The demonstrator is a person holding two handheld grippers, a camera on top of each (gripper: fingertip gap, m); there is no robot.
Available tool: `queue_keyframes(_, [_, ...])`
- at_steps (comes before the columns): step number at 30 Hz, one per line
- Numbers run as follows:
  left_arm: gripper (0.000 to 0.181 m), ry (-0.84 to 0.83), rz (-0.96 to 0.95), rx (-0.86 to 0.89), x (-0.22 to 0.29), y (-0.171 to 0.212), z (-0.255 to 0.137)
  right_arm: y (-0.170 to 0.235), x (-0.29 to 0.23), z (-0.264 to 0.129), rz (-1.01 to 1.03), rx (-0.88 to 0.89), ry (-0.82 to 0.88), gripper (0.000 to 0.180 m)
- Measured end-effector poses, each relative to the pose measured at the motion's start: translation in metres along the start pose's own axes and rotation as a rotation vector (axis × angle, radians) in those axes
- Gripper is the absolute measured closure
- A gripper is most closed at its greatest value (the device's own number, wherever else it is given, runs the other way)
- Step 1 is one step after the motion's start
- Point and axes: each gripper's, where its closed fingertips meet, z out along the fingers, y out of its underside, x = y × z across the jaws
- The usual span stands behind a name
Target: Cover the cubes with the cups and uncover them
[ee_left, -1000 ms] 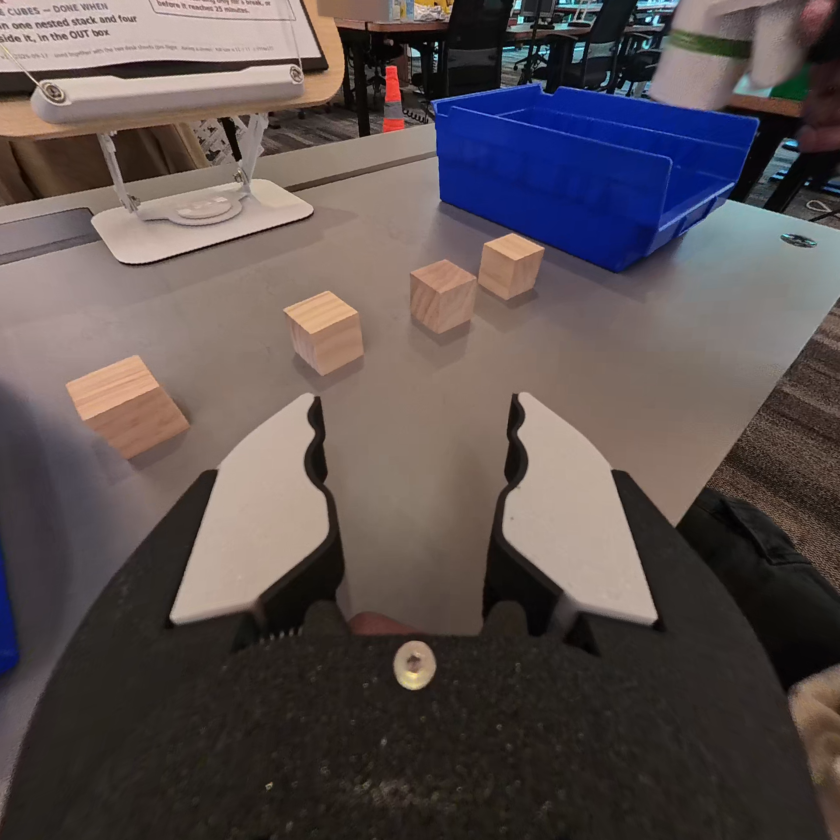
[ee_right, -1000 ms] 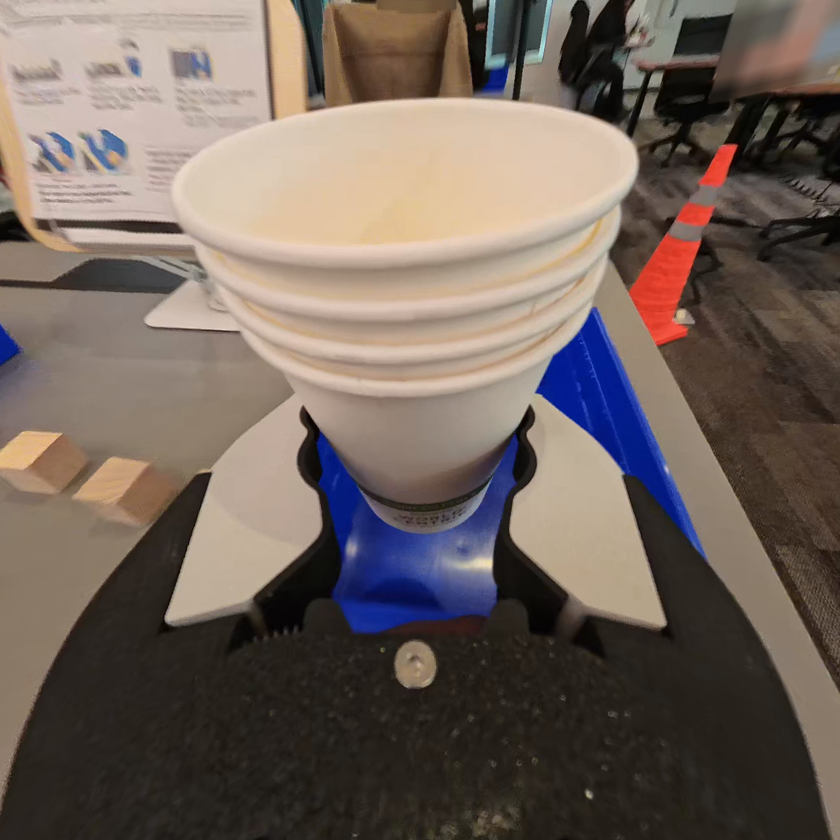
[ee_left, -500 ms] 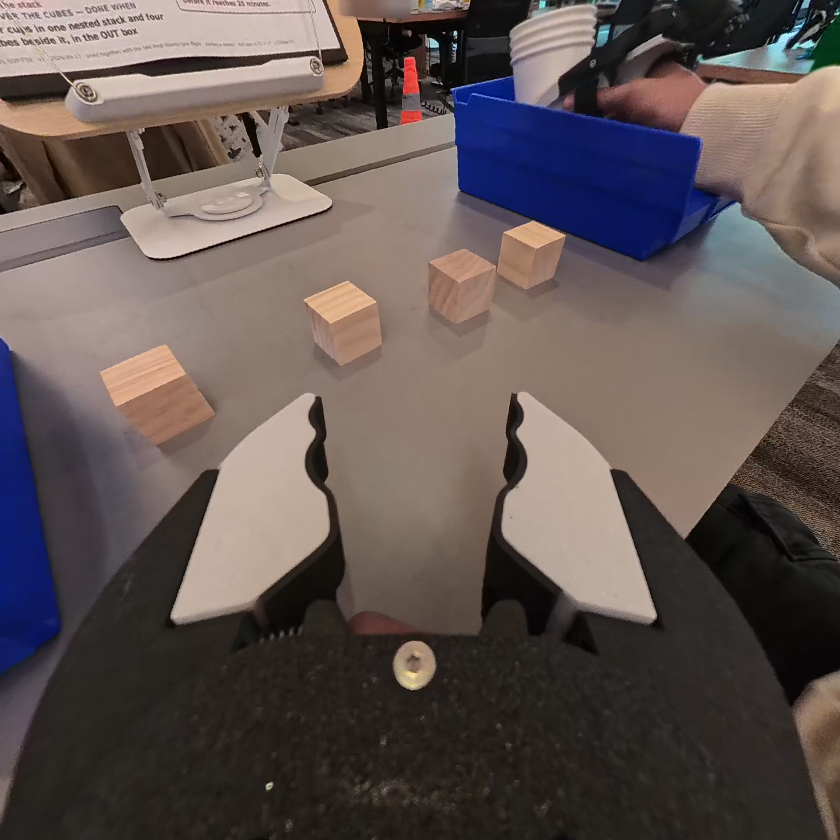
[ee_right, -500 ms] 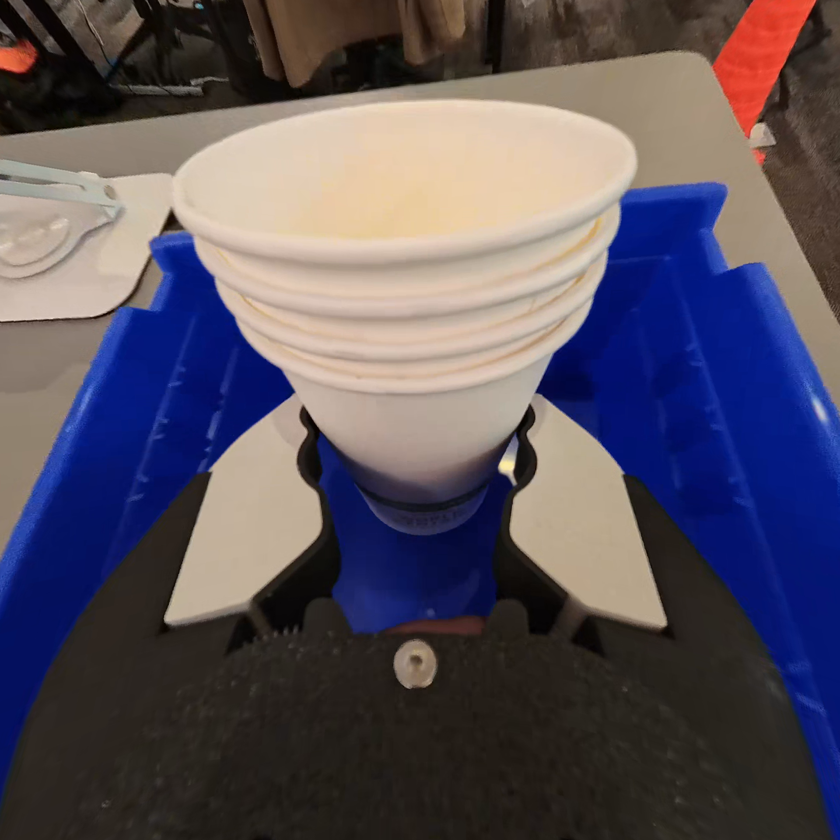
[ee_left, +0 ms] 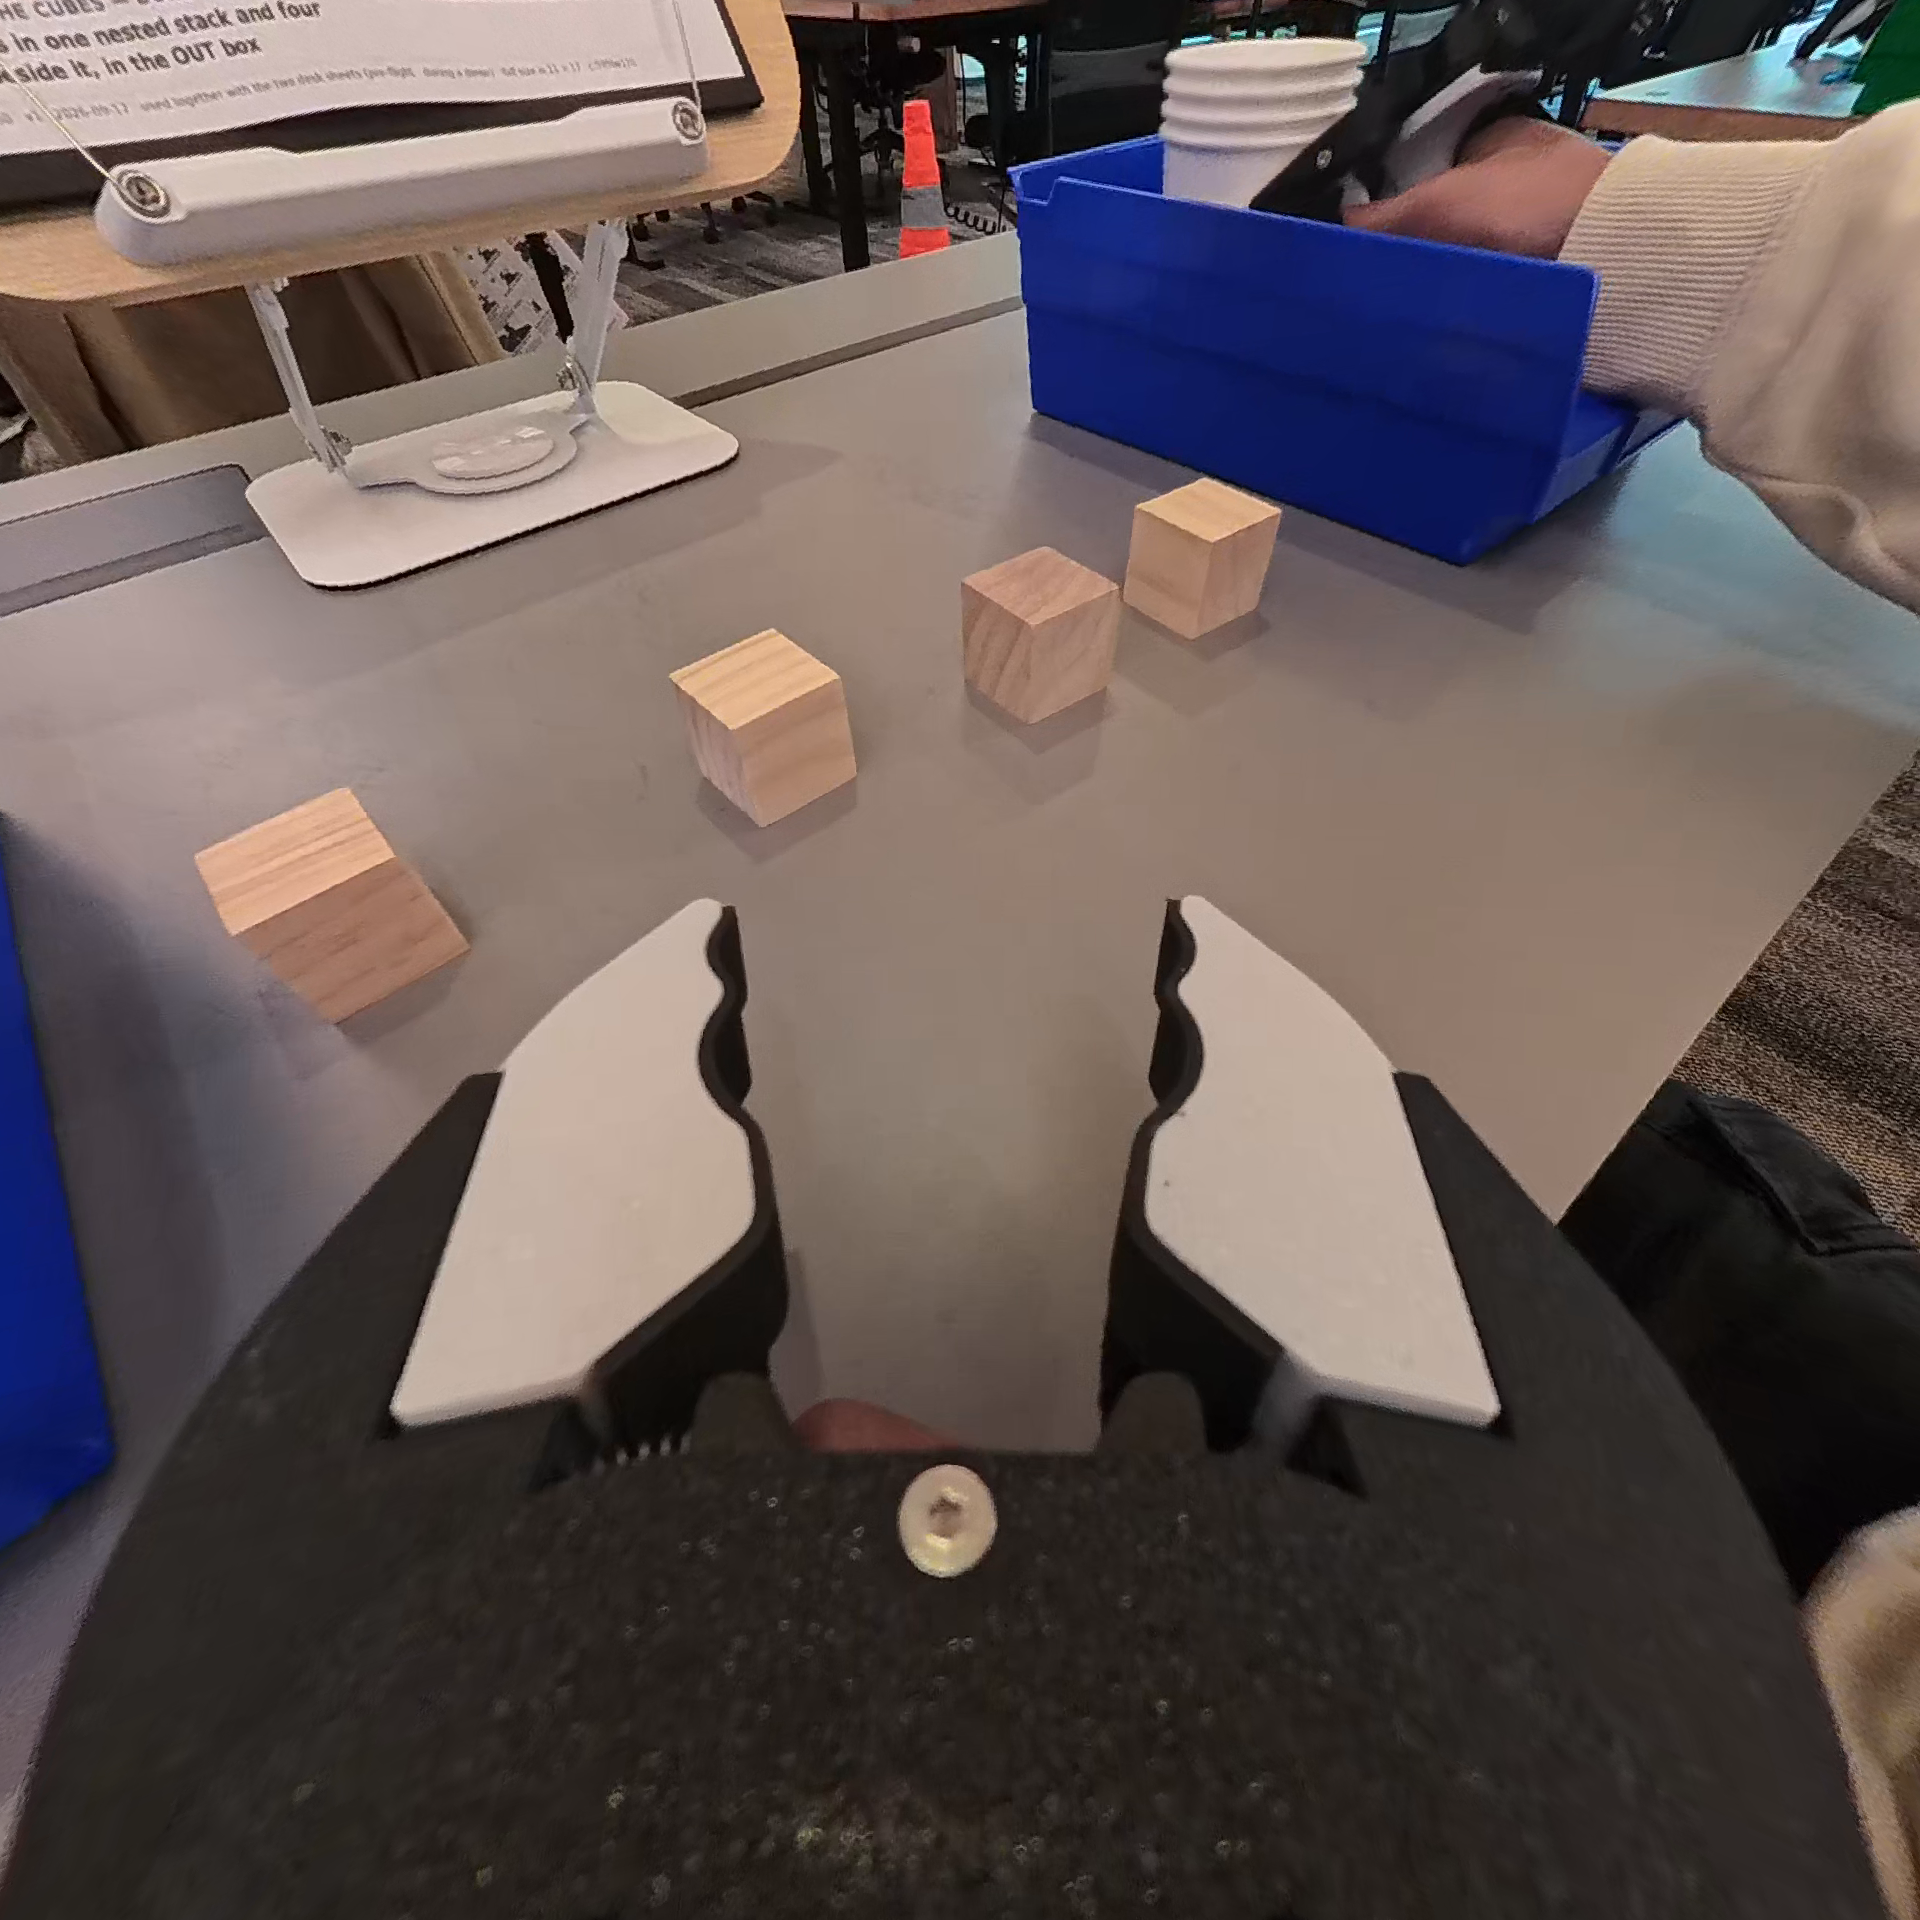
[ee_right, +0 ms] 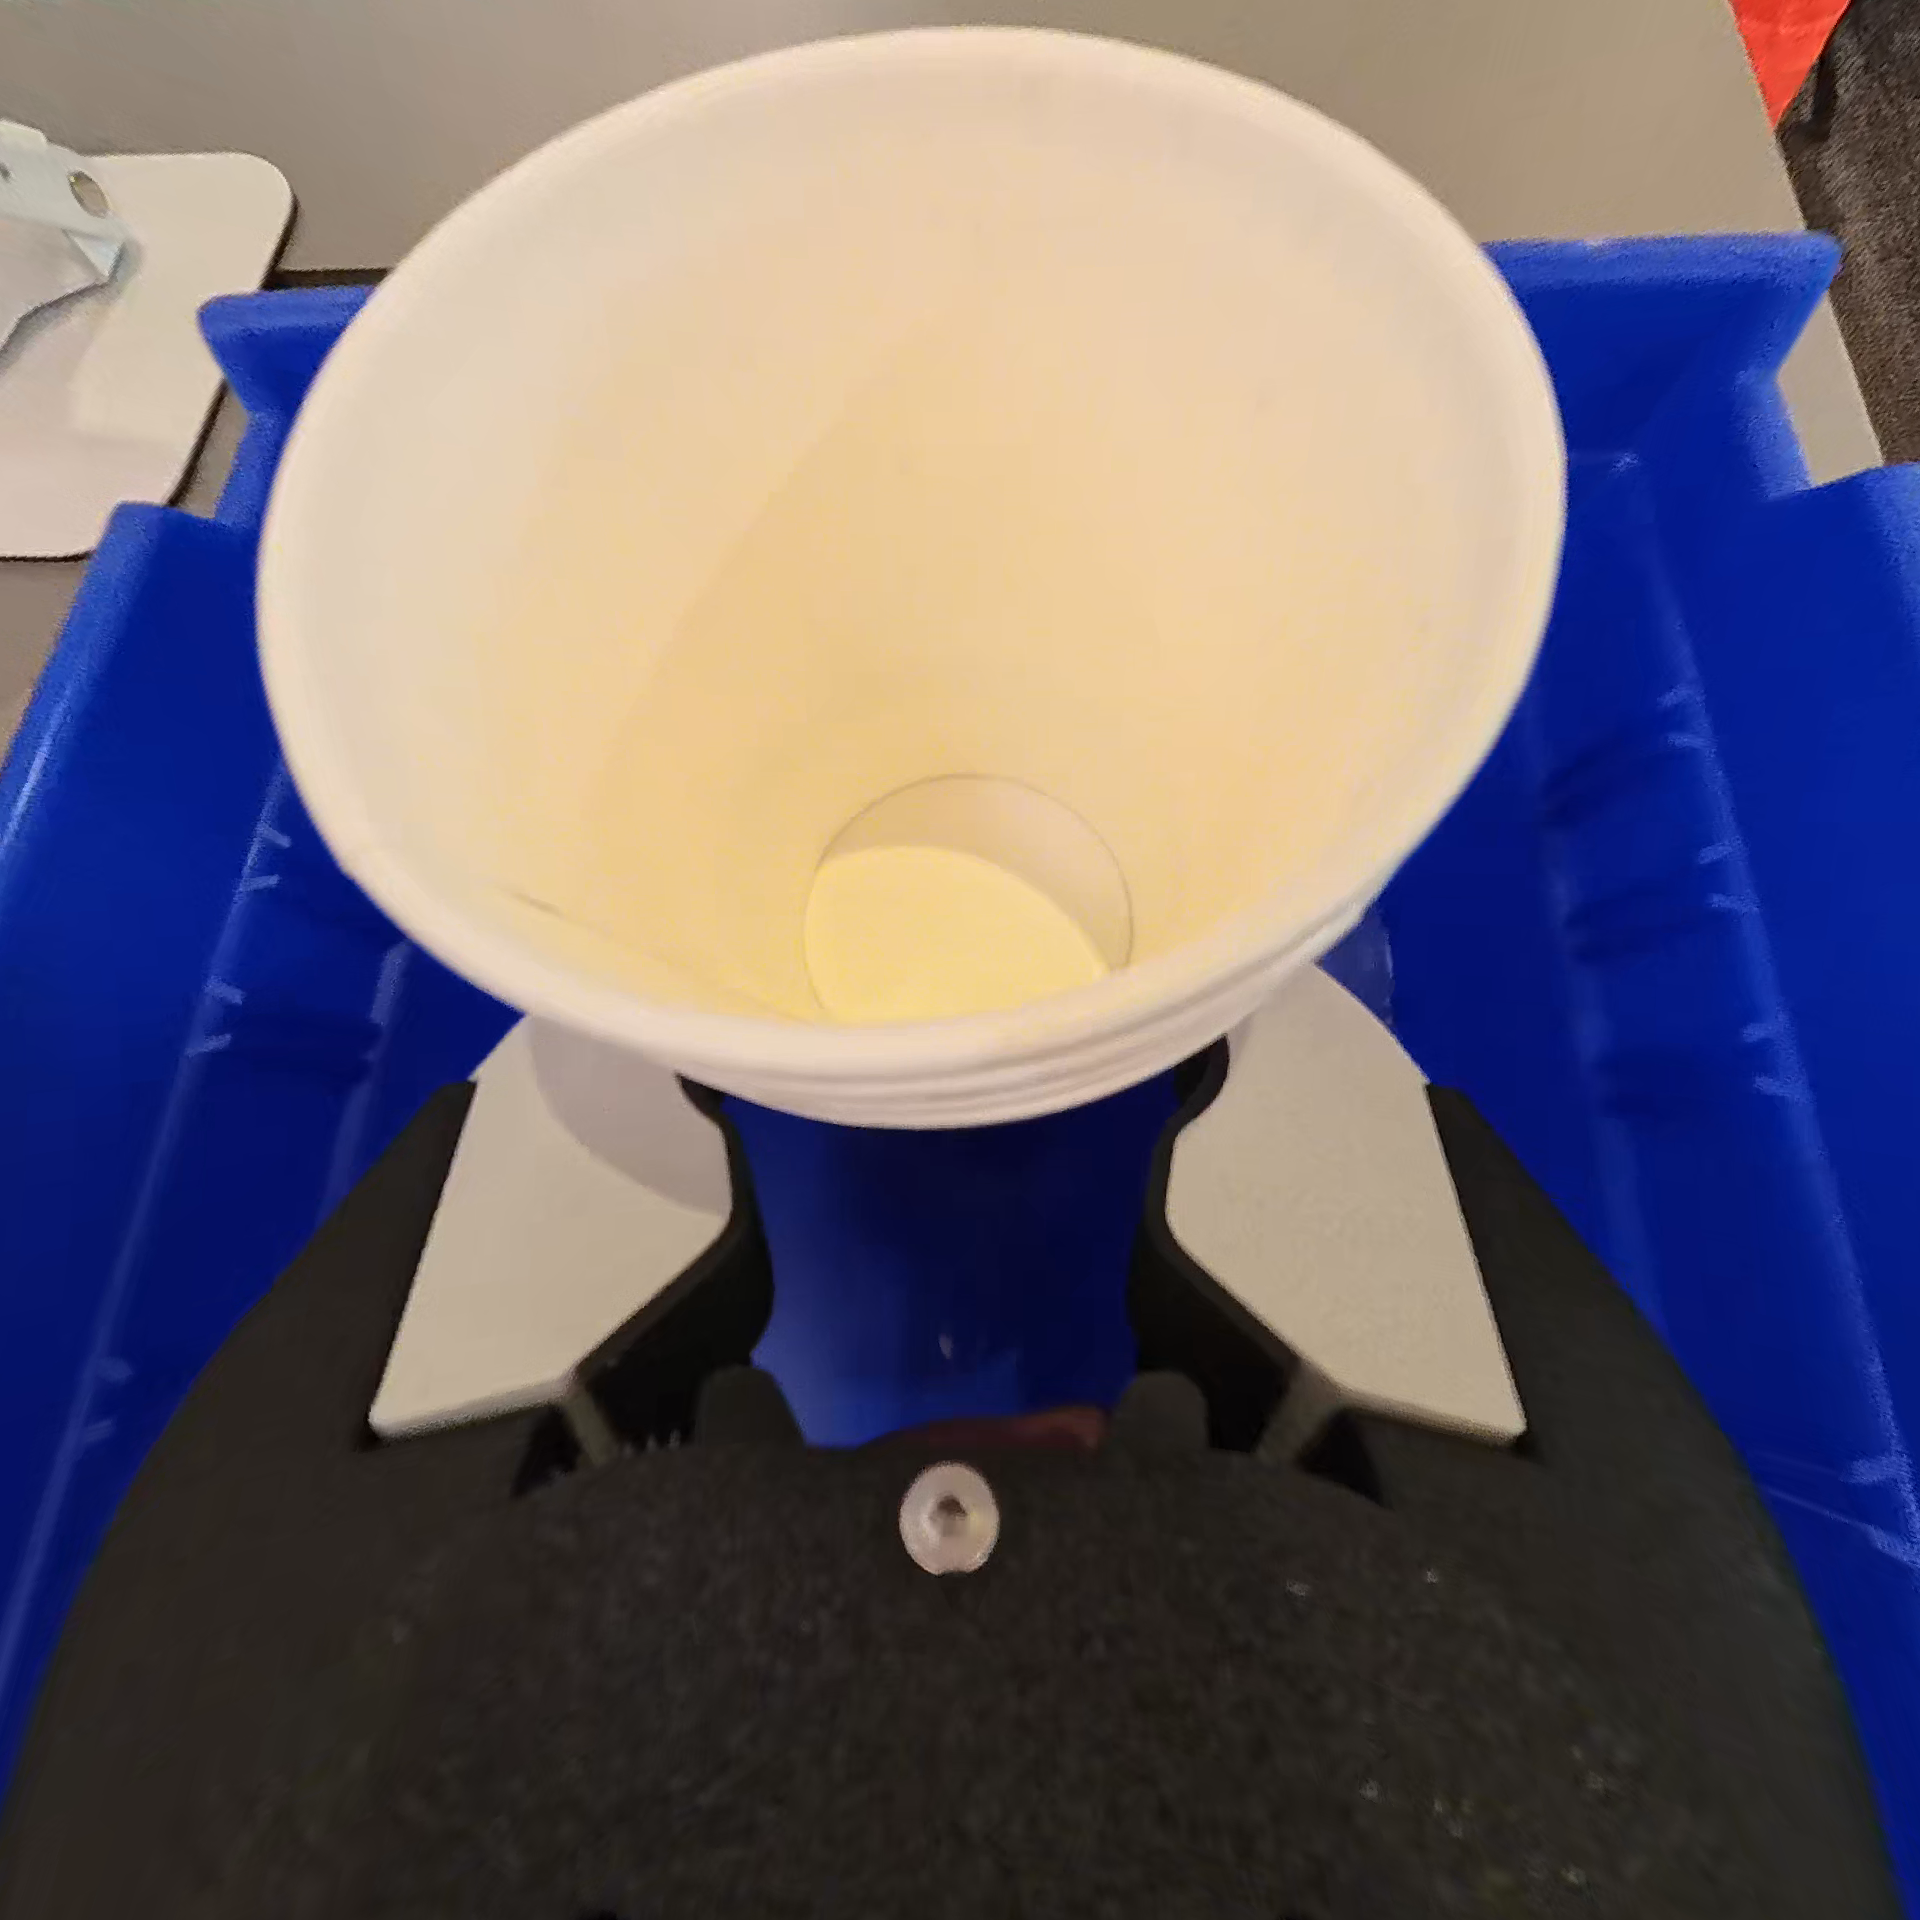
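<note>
From the left wrist view, four pale wooden cubes sit in a loose line across the matte grey table (ee_left: 1351,831), running from near left to far right: the nearest cube (ee_left: 327,902) is turned corner-on, the second cube (ee_left: 766,725) and third cube (ee_left: 1039,634) stand well apart from it, and the fourth cube (ee_left: 1201,556) sits just beside the third, near the blue plastic bin (ee_left: 1299,322). All four rest flat on a face, grain lines showing on their sides. The left gripper (ee_left: 945,940) hangs above bare table with its white, wavy-edged fingers spread wide and nothing between them. Farther back, a stack of white paper cups (ee_left: 1257,114) stands upright over the bin, mouths up, long axis vertical, with a hand (ee_left: 1465,187) in a cream ribbed sleeve (ee_left: 1756,301) behind it. A white document stand (ee_left: 488,468) holds a printed sheet at the far left, and an orange cone (ee_left: 921,187) stands on the floor beyond. From the right wrist view, the stack of nested cups (ee_right: 904,582) fills the frame, its open mouth tipped toward the camera so the round bottom shows inside, narrow end pointing down into the blue bin (ee_right: 1714,831). Thin rolled rims ring one below another. The right gripper (ee_right: 945,1112) has its fingers partly spread on either side of the stack's lower body; the rims hide the contact, so I cannot tell whether they clamp it or stand clear of it.
</note>
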Motion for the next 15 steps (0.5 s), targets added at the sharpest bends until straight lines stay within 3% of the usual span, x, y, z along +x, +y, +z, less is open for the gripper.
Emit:
queue_keyframes(4, [0.105, 0.004, 0.011, -0.006, 0.003, 0.000, 0.001, 0.009, -0.004, -0.003, -0.013, -0.044, -0.012, 0.090])
queue_keyframes(7, [0.104, -0.002, 0.007, -0.005, 0.002, 0.000, 0.000, 0.011, -0.013, -0.028, -0.029, -0.004, -0.030, 0.084])
queue_keyframes(12, [0.104, -0.028, -0.067, -0.033, -0.009, 0.006, -0.003, 0.013, -0.047, -0.136, -0.086, 0.278, -0.051, 0.090])
queue_keyframes(15, [0.104, -0.054, -0.104, -0.034, -0.017, 0.007, -0.005, 0.037, -0.092, -0.202, -0.137, 0.453, -0.099, 0.093])
